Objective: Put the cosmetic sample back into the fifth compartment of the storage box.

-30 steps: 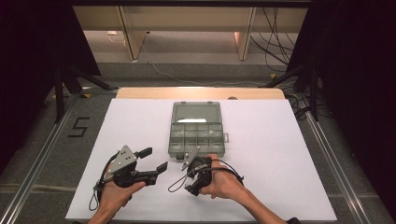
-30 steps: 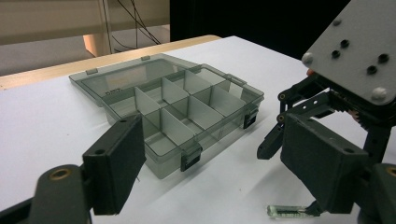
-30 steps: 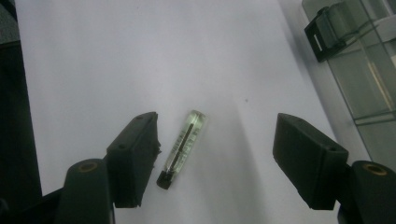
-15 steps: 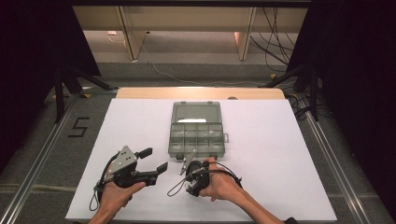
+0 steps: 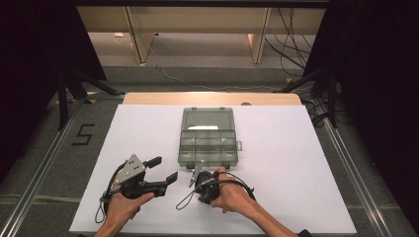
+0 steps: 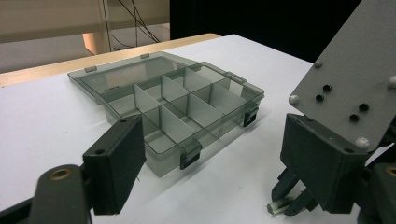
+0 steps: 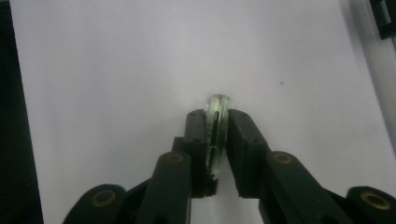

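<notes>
R gripper point(image 7: 217, 128) pinches a small glass tube point(image 7: 217, 109) by thin edges; could slip or crack en route to organiser box point(image 5: 208, 143) at 12 o'clock. L gripper point(image 5: 165, 170) open, idle.

The left gripper point(image 5: 164, 169), held low in the left hand point(image 5: 122, 206), has its jaws spread wide. The right gripper point(image 5: 193, 179), held in the right hand point(image 5: 232, 196), points down with jaws pinched together.
</notes>
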The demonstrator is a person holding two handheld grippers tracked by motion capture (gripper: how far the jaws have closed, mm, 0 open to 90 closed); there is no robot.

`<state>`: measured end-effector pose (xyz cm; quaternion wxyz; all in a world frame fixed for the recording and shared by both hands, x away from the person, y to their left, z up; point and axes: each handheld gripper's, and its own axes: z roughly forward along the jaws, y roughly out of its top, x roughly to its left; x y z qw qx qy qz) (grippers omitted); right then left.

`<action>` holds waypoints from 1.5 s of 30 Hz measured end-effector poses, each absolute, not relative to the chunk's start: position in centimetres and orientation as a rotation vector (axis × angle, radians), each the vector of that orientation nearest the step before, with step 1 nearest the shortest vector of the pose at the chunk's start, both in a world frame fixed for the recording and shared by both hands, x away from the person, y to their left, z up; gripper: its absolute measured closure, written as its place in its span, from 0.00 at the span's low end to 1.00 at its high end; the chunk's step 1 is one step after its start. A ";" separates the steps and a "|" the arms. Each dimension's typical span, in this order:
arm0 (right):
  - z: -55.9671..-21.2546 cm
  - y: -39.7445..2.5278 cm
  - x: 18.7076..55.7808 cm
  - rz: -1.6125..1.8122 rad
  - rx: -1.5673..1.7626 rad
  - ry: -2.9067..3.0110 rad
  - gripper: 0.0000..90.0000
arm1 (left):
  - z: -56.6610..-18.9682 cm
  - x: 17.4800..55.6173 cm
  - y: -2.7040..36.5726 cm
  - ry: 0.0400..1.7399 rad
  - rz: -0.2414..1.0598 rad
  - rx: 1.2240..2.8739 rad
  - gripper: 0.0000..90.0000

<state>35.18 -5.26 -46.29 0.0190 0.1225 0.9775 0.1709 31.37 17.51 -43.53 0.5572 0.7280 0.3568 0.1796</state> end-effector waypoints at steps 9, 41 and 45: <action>-45.9 -5.4 35.3 0.552 0.368 3.011 0.90 | -43.5 31.4 17.5 0.843 0.425 1.716 0.23; -40.3 -5.1 40.9 0.848 0.591 2.768 0.90 | -43.7 31.5 17.4 0.834 0.428 1.723 0.23; -40.1 -4.5 41.6 0.852 0.612 2.751 0.90 | -43.6 31.8 17.6 0.793 0.469 1.736 0.23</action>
